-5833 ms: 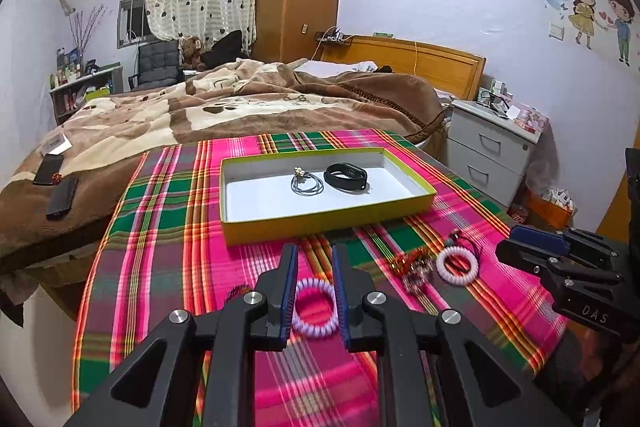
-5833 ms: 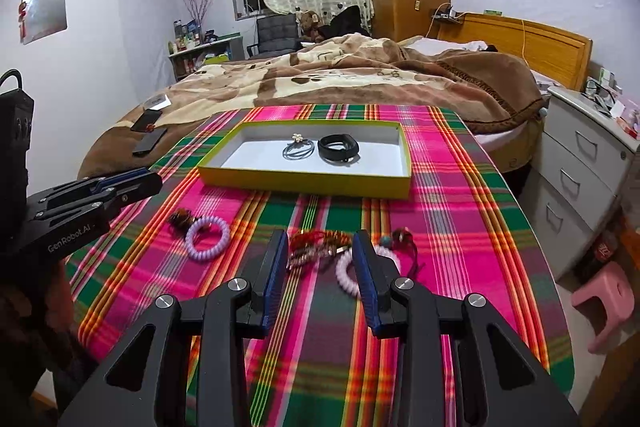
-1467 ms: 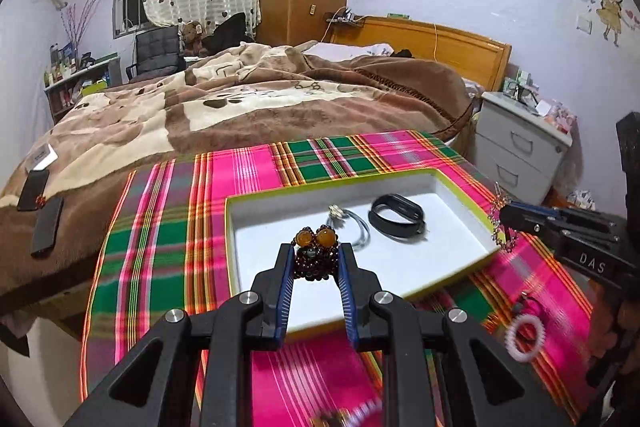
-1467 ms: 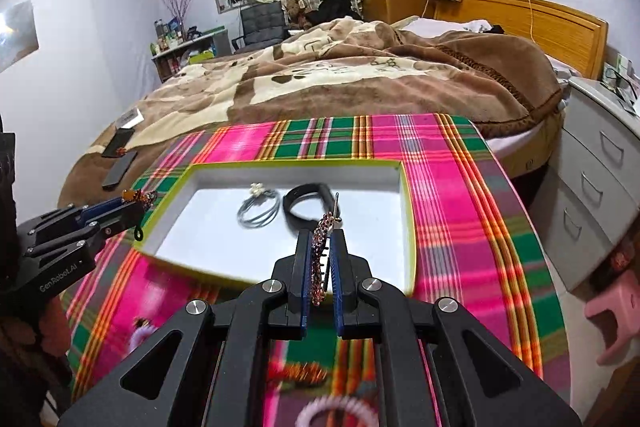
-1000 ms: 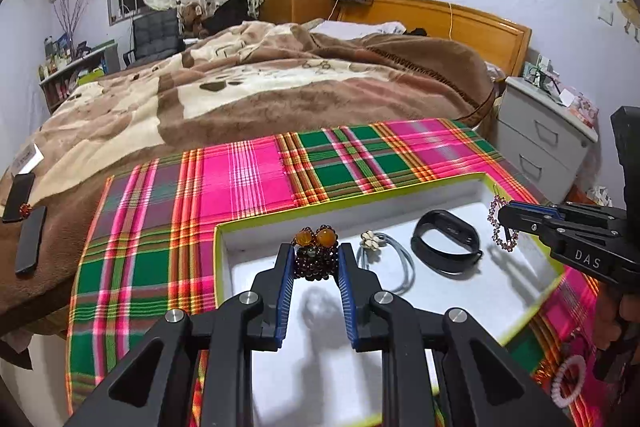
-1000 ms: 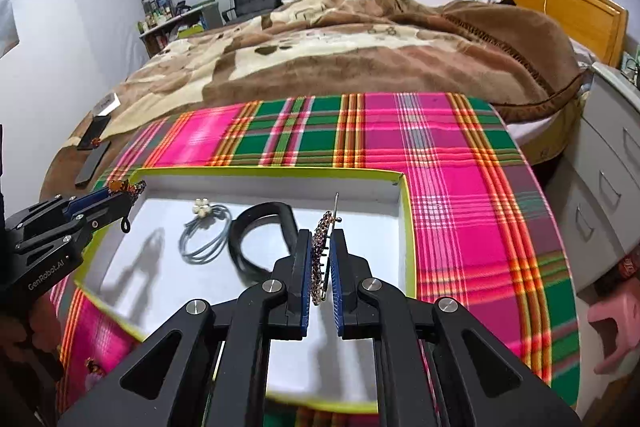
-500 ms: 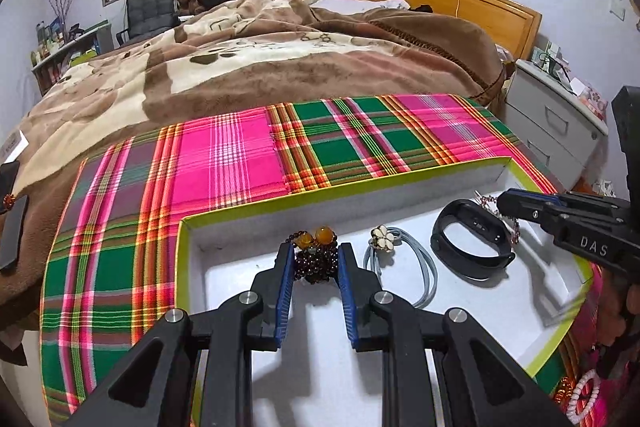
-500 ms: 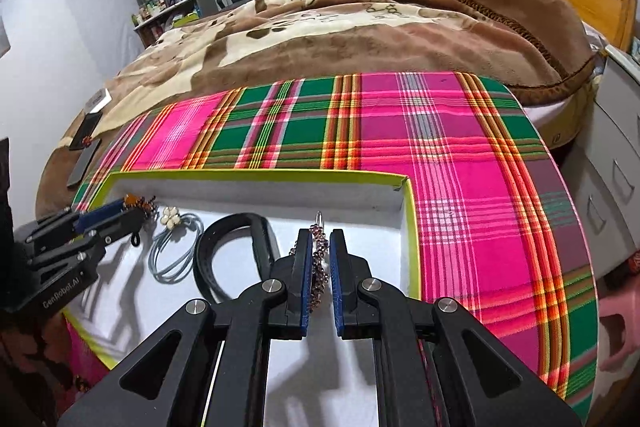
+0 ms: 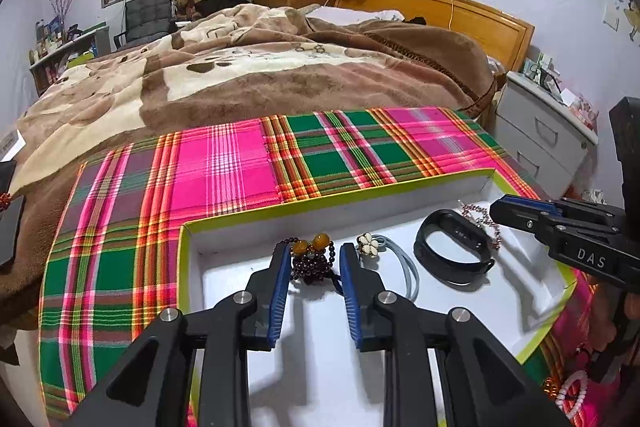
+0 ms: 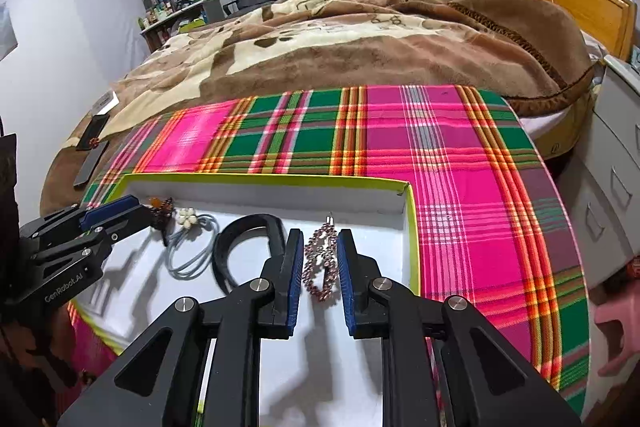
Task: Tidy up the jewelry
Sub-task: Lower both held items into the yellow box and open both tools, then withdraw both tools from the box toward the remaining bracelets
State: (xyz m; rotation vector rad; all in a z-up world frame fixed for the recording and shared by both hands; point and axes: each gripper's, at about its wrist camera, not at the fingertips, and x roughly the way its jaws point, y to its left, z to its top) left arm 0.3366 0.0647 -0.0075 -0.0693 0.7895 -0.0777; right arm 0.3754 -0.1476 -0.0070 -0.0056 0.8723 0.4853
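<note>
A yellow-rimmed tray (image 9: 320, 205) with a white floor lies on the plaid cloth. My left gripper (image 9: 314, 263) is low inside it and its jaws are opening. A dark bead bracelet with amber beads (image 9: 312, 259) rests on the tray floor between the pads, with a slight gap on each side. My right gripper (image 10: 319, 263) is in the tray's right part, its jaws also opening. Between them a pink rhinestone piece (image 10: 320, 263) lies loose on the floor. A black band (image 10: 244, 231) and a grey hair tie with a flower (image 10: 192, 239) lie between the two grippers.
The plaid cloth (image 10: 460, 195) covers a round table with a bed (image 9: 260, 75) behind it and a nightstand (image 9: 540, 139) to the right. A white bead bracelet (image 9: 572, 395) lies on the cloth outside the tray. A pink stool (image 10: 616, 327) stands at the far right.
Both grippers came down into the tray and their jaws spread. The bead bracelet and the pink piece, clamped before, now lie loose on the tray floor.
</note>
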